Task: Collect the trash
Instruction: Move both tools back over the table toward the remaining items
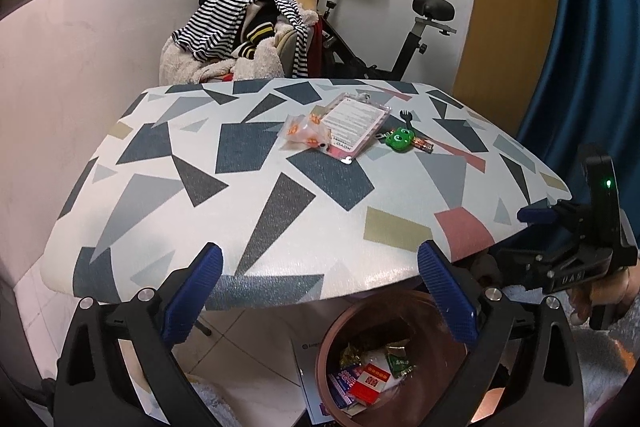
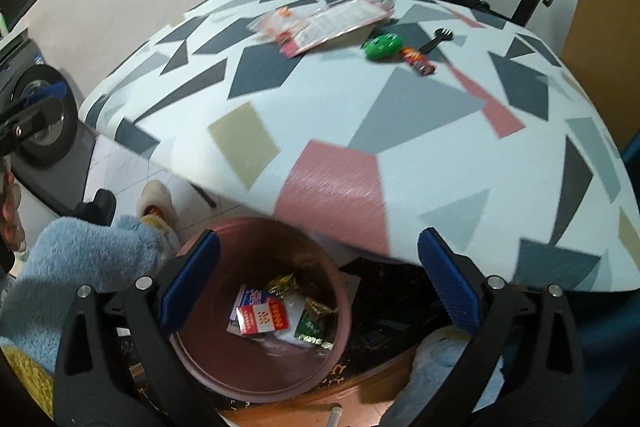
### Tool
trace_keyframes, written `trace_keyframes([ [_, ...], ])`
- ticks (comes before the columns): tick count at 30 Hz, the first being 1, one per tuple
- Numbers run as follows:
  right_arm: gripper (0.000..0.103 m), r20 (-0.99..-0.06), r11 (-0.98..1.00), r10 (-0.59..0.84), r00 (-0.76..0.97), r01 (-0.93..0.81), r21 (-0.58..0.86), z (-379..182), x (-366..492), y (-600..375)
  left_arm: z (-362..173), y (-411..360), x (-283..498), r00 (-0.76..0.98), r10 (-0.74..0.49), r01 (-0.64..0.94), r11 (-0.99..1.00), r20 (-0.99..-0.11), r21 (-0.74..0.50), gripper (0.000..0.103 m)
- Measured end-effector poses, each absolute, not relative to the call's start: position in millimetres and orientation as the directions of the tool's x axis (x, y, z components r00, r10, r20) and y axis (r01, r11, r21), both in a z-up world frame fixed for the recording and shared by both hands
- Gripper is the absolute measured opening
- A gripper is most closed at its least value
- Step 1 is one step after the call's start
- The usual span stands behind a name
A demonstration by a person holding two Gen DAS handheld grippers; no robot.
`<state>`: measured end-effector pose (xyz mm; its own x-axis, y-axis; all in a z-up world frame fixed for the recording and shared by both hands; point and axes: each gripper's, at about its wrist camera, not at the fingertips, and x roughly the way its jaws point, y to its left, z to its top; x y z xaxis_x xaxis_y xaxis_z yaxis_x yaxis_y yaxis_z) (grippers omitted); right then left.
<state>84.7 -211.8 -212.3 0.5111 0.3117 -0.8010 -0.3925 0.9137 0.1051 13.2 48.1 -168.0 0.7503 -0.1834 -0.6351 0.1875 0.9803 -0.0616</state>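
The patterned tabletop [image 1: 256, 195] carries a clear packet [image 1: 352, 125], crumpled wrappers [image 1: 302, 135], a green frog toy [image 1: 400, 138] and batteries [image 1: 423, 145] near its far edge. Below its near edge, the pink bin [image 2: 208, 355] holds wrappers [image 2: 264, 319]. Both the left gripper [image 1: 320, 291] and right gripper [image 2: 318, 287] have fingers spread, holding nothing.

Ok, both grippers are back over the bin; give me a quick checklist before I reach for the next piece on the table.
1. Left gripper open and empty: ok.
2. Right gripper open and empty: ok.
3. Bin under the table's near edge, wrappers already inside, room left: ok.
4. Trash left on the table: not ok. Clear orange-printed wrappers and a pink-edged package lie at the far side.
5. Non-trash close by: a green frog toy, batteries and a black fork sit right of the package; avoid them.
6. Whether the wrappers overlap the package: cannot tell.
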Motion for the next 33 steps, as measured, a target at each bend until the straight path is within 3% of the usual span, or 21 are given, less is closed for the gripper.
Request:
trace_keyframes([
  [33, 0.097, -0.784, 0.938, 0.267, 0.56, -0.337, 0.079, -194, 140, -241, -150, 53, 64, 0.766, -0.151, 0.184, 0.983, -0.624, -0.012, 0.096],
])
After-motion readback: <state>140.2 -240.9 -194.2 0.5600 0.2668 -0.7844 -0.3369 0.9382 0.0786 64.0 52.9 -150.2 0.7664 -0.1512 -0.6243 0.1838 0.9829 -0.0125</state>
